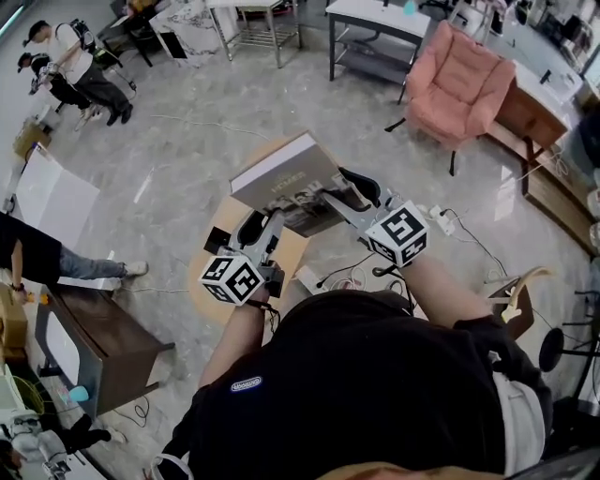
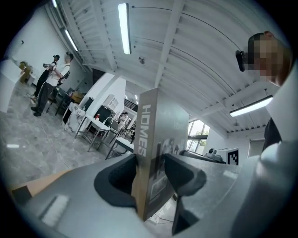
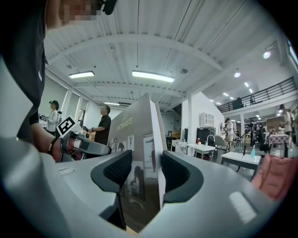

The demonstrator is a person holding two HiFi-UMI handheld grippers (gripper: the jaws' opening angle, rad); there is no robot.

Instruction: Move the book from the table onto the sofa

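People [image 1: 75, 61] at upper left, white-topped table [image 1: 375, 14] at top, dark cabinet [image 1: 103, 342] lower left, cables [image 1: 473, 239] on marble floor [image 1: 178, 150]

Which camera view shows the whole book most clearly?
The head view: the book appears whole there, held by the left gripper and the right gripper. The left gripper view shows mainly its spine, close up between the jaws. The right gripper view shows part of its cover between the jaws.

You are holding one book [image 1: 286, 173]. You are working two grippers: left gripper [image 1: 258, 230], right gripper [image 1: 352, 192]. You are overlooking one pink sofa [image 1: 464, 89], one round table [image 1: 292, 251].
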